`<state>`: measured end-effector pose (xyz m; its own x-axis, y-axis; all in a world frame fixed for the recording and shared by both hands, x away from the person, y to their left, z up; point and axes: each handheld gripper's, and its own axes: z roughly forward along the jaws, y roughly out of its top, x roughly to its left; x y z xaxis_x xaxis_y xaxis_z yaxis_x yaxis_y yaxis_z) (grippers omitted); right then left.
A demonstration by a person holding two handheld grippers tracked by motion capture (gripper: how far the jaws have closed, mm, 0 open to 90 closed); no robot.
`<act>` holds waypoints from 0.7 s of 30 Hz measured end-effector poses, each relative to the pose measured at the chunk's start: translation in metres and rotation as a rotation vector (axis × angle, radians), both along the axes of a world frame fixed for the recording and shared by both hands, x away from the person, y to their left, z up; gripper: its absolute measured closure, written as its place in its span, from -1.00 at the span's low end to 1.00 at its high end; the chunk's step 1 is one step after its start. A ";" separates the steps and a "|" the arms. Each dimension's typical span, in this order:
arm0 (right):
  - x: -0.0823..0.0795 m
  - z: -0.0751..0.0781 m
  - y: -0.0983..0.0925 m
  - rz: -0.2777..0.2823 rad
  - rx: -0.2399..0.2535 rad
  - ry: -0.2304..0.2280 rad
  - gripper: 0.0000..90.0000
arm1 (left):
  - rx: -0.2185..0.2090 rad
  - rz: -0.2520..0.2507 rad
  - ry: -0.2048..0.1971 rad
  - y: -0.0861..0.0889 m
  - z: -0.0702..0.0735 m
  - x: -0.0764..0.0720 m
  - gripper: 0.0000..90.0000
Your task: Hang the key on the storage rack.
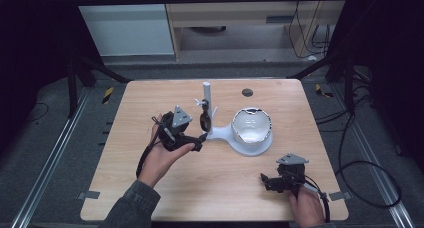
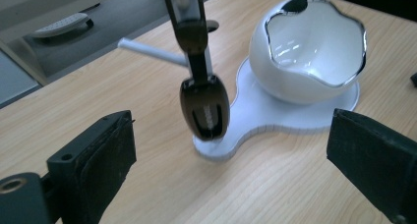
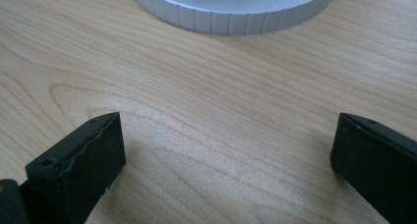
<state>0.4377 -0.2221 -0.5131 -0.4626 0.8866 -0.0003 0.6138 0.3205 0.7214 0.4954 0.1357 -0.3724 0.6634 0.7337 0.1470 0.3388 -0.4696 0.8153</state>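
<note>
Left gripper view: spoon [image 2: 203, 106] hangs upright on stand [image 2: 275, 116], straight ahead of your left gripper [image 2: 231, 160], jaws spread, empty; right gripper [image 3: 226, 160] spread, farther.

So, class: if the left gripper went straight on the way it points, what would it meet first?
Probably the dark spoon hanging from the white stand, straight ahead of the left gripper; depth is uncertain.

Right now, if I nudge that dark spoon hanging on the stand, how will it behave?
The spoon hangs from a peg on the white stand, so it would likely swing. It looks stiff and glossy, perhaps slippery. It seems light.
</note>
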 end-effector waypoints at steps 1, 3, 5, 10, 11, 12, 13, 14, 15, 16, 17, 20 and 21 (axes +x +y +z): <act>0.000 0.000 0.000 -0.001 -0.002 -0.002 -0.99 | 0.008 0.006 0.003 0.003 -0.003 -0.002 -0.91; 0.000 0.000 0.000 -0.001 -0.002 -0.002 -0.99 | 0.012 0.015 0.016 0.008 -0.009 -0.006 -0.91; 0.000 0.000 0.000 -0.001 -0.001 -0.001 -0.99 | 0.011 0.017 0.018 0.011 -0.011 -0.008 -0.91; 0.000 0.000 0.000 -0.003 -0.001 -0.002 -0.99 | 0.013 0.029 0.036 0.023 -0.020 -0.014 -0.91; 0.000 0.000 0.000 -0.005 0.000 -0.002 -0.99 | 0.017 0.033 0.035 0.029 -0.025 -0.015 -0.91; 0.000 0.000 0.000 -0.004 -0.001 -0.002 -0.99 | 0.019 0.036 0.037 0.032 -0.027 -0.015 -0.90; 0.000 0.000 0.000 -0.005 0.000 -0.002 -0.99 | 0.024 0.041 0.041 0.035 -0.029 -0.015 -0.90; 0.000 0.000 0.000 -0.004 0.000 -0.002 -0.99 | 0.048 0.049 0.057 0.043 -0.035 -0.013 -0.89; 0.000 0.000 0.000 -0.004 0.000 -0.002 -0.99 | 0.048 0.049 0.057 0.043 -0.035 -0.013 -0.89; 0.000 0.000 0.000 -0.004 -0.001 -0.002 -0.99 | 0.049 0.051 0.065 0.046 -0.038 -0.012 -0.89; 0.000 0.000 0.000 -0.004 -0.001 -0.002 -0.99 | 0.050 0.047 0.067 0.049 -0.040 -0.011 -0.89; 0.000 0.000 0.000 -0.004 -0.001 -0.002 -0.99 | 0.056 0.048 0.075 0.058 -0.048 -0.011 -0.89; 0.000 0.000 0.000 -0.003 -0.001 -0.002 -0.99 | 0.053 0.049 0.081 0.061 -0.050 -0.011 -0.89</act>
